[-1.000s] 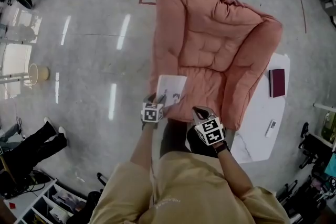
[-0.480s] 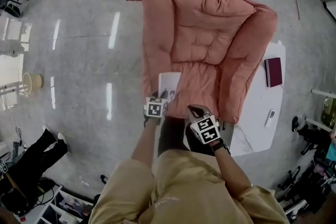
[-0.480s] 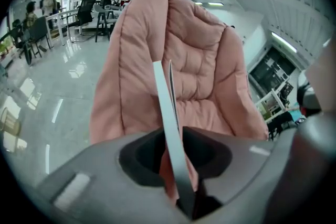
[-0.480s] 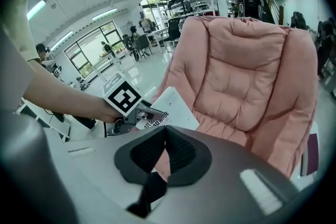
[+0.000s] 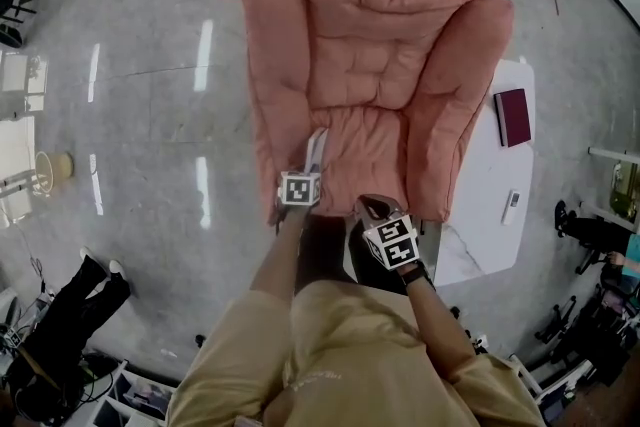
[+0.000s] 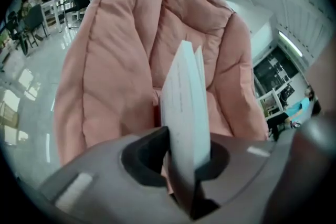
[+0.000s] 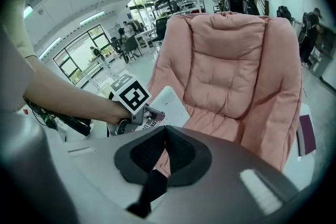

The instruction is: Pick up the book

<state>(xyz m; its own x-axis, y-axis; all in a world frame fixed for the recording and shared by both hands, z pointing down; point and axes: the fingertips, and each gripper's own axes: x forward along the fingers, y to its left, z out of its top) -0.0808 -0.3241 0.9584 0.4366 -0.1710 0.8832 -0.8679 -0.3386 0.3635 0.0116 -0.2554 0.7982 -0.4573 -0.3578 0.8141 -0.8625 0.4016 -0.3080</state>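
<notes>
The book (image 5: 315,151) stood on edge over the front of the armchair (image 5: 375,45) seat, clamped by the left gripper (image 5: 308,173), whose jaws were closing on its pages. The right gripper (image 5: 372,210), near the armchair's front edge, had its jaws together and empty.

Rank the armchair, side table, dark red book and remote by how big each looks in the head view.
1. The armchair, by far the largest.
2. The side table, partly hidden behind the armchair.
3. The dark red book.
4. The remote, the smallest.
</notes>
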